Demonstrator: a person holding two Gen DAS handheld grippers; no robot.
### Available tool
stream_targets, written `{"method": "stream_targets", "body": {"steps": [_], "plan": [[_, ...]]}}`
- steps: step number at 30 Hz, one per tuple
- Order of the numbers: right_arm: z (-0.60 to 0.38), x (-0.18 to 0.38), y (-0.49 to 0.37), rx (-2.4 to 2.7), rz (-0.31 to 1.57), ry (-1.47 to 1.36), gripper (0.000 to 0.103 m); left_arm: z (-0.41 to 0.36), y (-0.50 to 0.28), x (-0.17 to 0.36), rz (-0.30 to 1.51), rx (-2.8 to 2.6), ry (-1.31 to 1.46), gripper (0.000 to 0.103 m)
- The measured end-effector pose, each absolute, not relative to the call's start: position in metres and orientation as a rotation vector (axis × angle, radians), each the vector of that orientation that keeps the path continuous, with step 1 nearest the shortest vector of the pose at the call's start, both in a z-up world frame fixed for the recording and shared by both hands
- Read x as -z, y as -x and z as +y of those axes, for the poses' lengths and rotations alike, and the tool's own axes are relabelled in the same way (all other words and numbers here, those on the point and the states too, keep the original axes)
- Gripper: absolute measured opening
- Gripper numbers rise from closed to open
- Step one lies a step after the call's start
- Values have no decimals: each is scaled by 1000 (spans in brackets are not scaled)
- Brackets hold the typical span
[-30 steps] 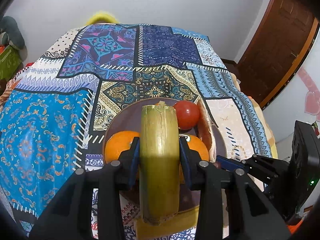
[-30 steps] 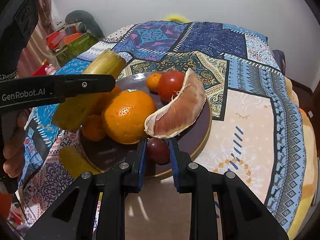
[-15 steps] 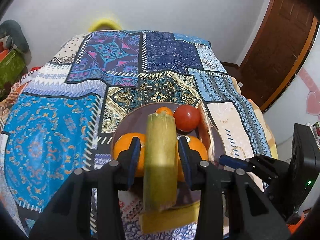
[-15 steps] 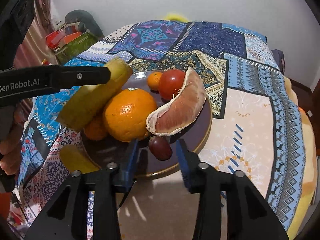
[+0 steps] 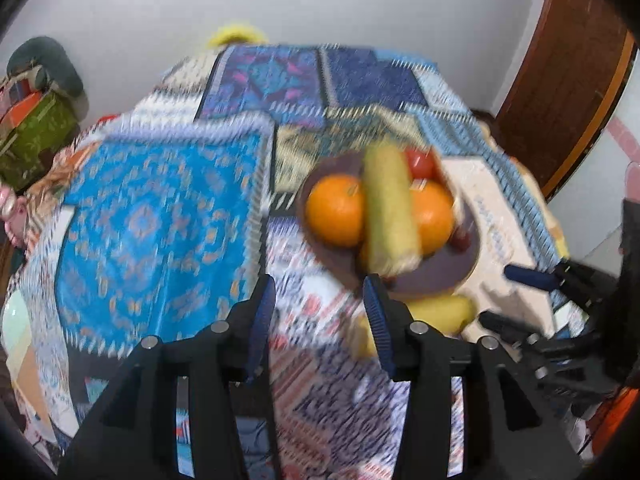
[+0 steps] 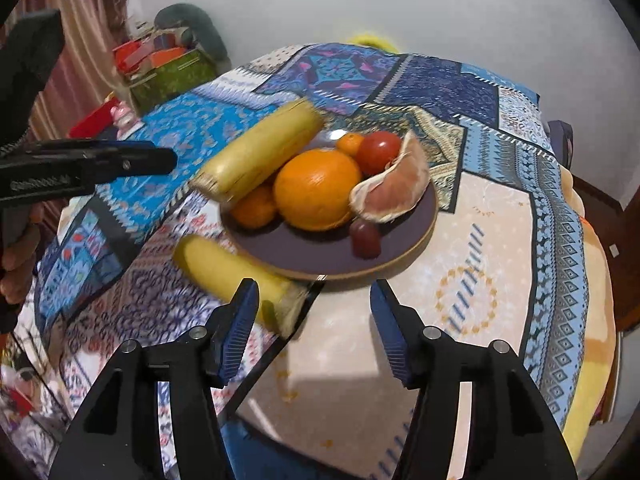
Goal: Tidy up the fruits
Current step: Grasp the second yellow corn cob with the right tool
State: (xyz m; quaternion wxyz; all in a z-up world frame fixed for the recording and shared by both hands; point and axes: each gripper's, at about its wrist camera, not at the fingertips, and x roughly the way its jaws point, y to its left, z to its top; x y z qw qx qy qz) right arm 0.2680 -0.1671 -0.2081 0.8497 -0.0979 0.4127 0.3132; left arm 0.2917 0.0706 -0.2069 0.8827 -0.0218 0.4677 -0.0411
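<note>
Both claws opening, nothing between them: left claw (image 5: pixel 320 316), right claw (image 6: pixel 314 316).
On the plate (image 6: pixel 400 252), frame centre, I count 6 fruits; 1 banana (image 6: pixel 236 272) lies beside it at lower left, not yet loaded.

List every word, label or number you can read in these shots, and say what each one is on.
Pale lettering on the side of the left gripper, seen in the right wrist view: too blurred to read.
Small sticker on the top of the big orange: too small to read.
No other text is legible in either view.
</note>
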Motion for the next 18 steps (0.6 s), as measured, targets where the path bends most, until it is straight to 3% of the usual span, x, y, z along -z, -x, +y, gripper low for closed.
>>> {"method": "stream_targets", "body": {"steps": [7,18], "plan": [[-154,227,-267,-666,922,204,54,76,-278,250,1076,85,54,46],[-142,232,-260,-707,924,187,56,60,-285,258,1097,125,22,46]]}}
